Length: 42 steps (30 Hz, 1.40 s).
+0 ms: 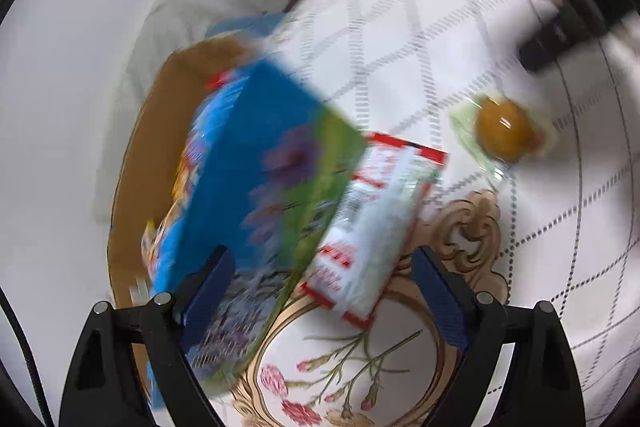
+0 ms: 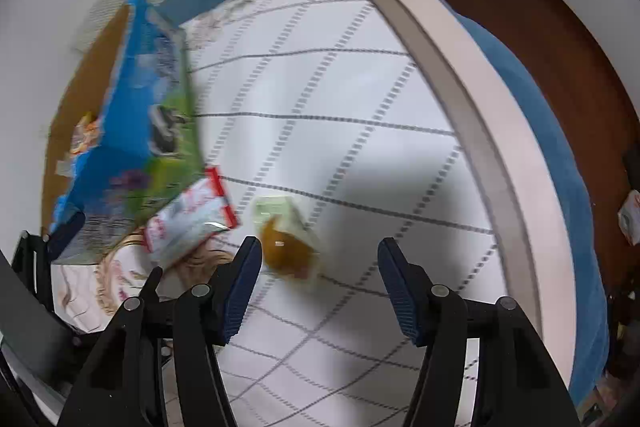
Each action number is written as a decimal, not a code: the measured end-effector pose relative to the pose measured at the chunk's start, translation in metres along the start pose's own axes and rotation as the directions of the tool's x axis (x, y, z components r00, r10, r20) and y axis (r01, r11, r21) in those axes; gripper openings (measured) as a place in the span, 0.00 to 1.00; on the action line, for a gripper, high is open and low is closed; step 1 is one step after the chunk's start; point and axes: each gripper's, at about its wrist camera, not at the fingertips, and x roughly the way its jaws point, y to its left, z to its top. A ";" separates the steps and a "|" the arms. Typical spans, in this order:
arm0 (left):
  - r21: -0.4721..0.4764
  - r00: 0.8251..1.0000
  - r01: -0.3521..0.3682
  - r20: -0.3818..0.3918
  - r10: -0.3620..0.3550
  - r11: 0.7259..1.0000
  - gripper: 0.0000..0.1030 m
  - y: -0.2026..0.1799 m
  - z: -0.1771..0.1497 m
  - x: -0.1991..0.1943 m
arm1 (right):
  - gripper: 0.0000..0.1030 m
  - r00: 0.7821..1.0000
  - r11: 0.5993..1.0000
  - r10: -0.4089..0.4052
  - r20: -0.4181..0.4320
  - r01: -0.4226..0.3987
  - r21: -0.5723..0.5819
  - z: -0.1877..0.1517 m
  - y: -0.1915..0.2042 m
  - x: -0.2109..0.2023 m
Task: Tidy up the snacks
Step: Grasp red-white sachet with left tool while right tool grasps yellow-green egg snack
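Both tools gape wide, holding nothing. The left tool (image 1: 320, 291) sits at the blue-green snack box (image 1: 276, 163) leaning into the cardboard box (image 1: 132, 163) — looks just released. The right tool (image 2: 320, 287) should next close on the wrapped brown bun (image 2: 286, 251) on the quilted bed (image 2: 360, 99).

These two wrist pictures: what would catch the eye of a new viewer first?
First the big blue and green snack box, blurred, tilted over the brown cardboard box at the left. Beside it lies a red and white packet, on the flower-patterned mat. Farther right, a golden-brown snack in clear wrap lies alone on the checked cloth, just ahead of the open right gripper.
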 end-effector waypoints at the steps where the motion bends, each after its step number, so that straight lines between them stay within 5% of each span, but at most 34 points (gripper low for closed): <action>1: 0.039 1.000 -0.013 0.002 0.013 0.999 0.88 -0.011 0.002 0.003 | 0.62 1.000 1.000 -0.003 0.001 0.003 0.003 -0.001 -0.003 0.001; 10: 0.166 0.998 -0.031 -0.043 0.039 0.986 0.82 -0.048 0.011 0.028 | 0.62 0.999 0.999 -0.035 0.014 0.034 0.027 -0.001 -0.025 0.000; 15: 0.115 0.992 0.096 -0.088 -0.086 0.989 0.42 -0.046 0.012 0.033 | 0.62 1.000 0.999 -0.031 0.002 0.031 0.014 -0.005 -0.025 -0.001; 18: 0.046 0.985 0.144 -0.098 -0.139 0.988 0.32 -0.039 0.012 0.025 | 0.62 1.000 1.000 -0.026 -0.007 0.026 0.001 -0.006 -0.022 -0.001; 22: -0.042 0.958 0.257 -0.122 -0.261 0.965 0.35 -0.038 -0.001 0.014 | 0.62 0.999 0.999 -0.013 -0.034 0.011 -0.040 -0.003 -0.013 0.005; 25: -0.027 0.974 0.213 -0.077 -0.215 0.977 0.40 -0.038 -0.009 -0.002 | 0.62 0.999 0.997 0.009 -0.050 -0.012 -0.070 0.001 -0.006 0.009; 27: -0.009 0.981 0.185 -0.060 -0.185 0.983 0.57 -0.040 -0.013 -0.006 | 0.63 0.999 0.996 0.010 -0.053 -0.014 -0.083 0.003 -0.003 0.011; 29: -0.014 0.982 0.183 -0.046 -0.183 0.983 0.64 -0.030 -0.007 -0.006 | 0.63 0.998 0.996 0.015 -0.056 -0.020 -0.089 0.005 -0.002 0.013; 42: 0.001 0.936 0.304 -0.188 -0.298 0.953 0.65 -0.041 0.013 0.043 | 0.63 0.998 0.997 0.028 -0.059 -0.032 -0.070 0.012 -0.017 0.009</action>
